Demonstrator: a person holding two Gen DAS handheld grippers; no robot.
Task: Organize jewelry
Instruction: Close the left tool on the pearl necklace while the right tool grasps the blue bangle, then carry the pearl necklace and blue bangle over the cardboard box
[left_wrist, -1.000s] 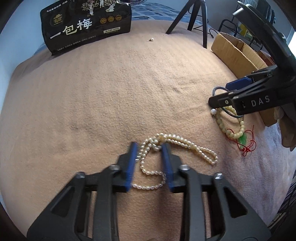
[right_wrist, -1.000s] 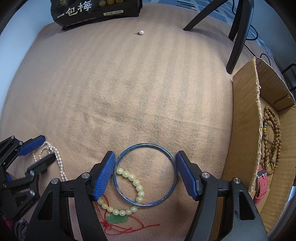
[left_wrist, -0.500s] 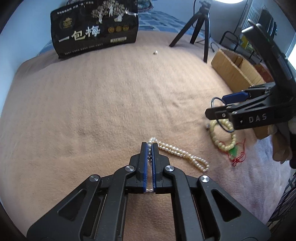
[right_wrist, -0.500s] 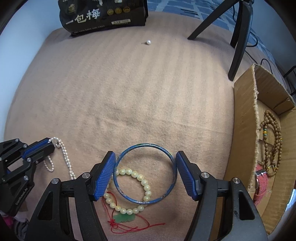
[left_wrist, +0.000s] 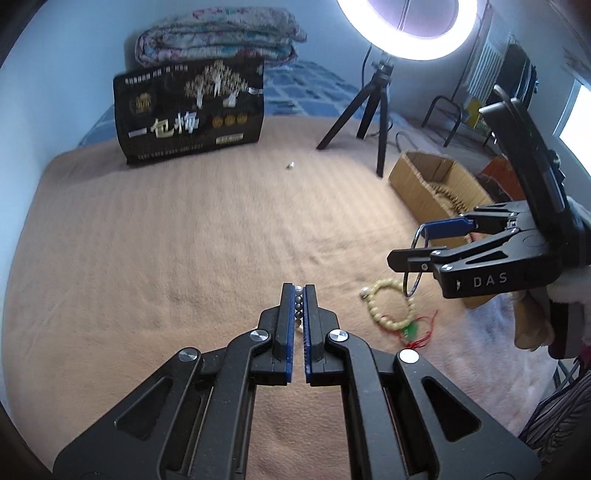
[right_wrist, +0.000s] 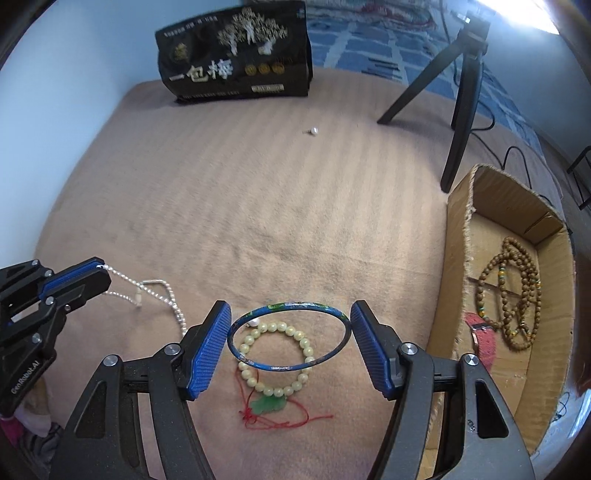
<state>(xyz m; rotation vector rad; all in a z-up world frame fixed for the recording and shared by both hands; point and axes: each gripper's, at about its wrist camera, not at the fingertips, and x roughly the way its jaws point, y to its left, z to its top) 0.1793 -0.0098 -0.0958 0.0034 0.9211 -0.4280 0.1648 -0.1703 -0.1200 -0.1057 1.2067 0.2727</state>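
Jewelry is partly sorted. Cardboard box (right_wrist: 458, 266) already holds brown beads (right_wrist: 509, 291). Blue bangle (right_wrist: 290, 338) is gripped across by right claw (right_wrist: 290, 345); pearl necklace (right_wrist: 155, 291) is clamped in left claw (left_wrist: 299, 295). Yellow bead bracelet (right_wrist: 275, 356) and loose pearl (right_wrist: 314, 130) remain on the blanket.

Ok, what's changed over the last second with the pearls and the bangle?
The left hand-held gripper closed on the pearl necklace and raised one end; the rest trails to the blanket. The right hand-held gripper has lifted the blue bangle off the blanket, above the yellow bead bracelet. The bracelet, loose pearl and cardboard box stayed put.
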